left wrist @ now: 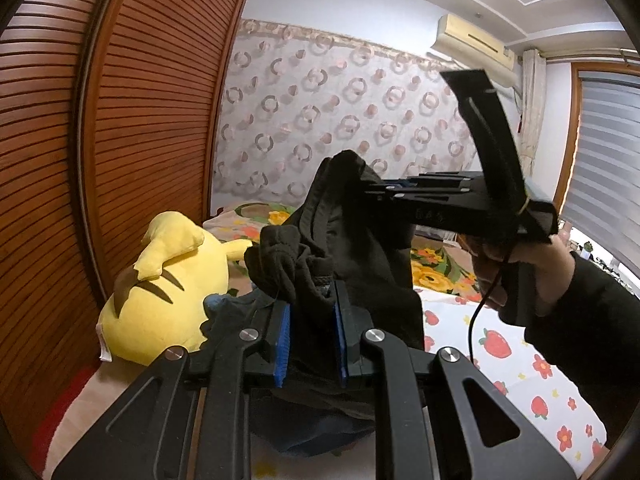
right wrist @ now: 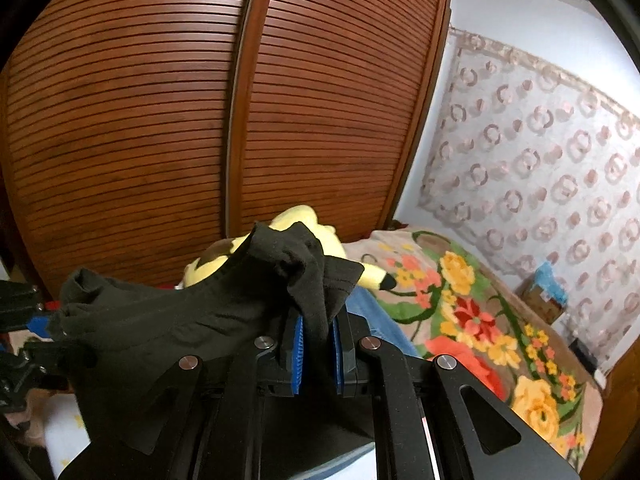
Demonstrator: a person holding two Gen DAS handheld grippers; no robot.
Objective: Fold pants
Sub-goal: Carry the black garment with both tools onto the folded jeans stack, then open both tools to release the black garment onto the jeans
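Observation:
The black pants hang bunched in the air above the bed, stretched between both grippers. My left gripper is shut on a gathered edge of them, the cloth squeezed between its blue pads. My right gripper, held by a hand in a black sleeve, grips another part higher up and to the right. In the right wrist view the pants drape leftward from my right gripper, which is shut on a fold of cloth. The left gripper shows at the left edge.
A yellow plush toy lies against the slatted wooden wardrobe doors beyond the pants. The bed has a strawberry-print sheet and a floral blanket. Blue denim cloth lies below the grippers.

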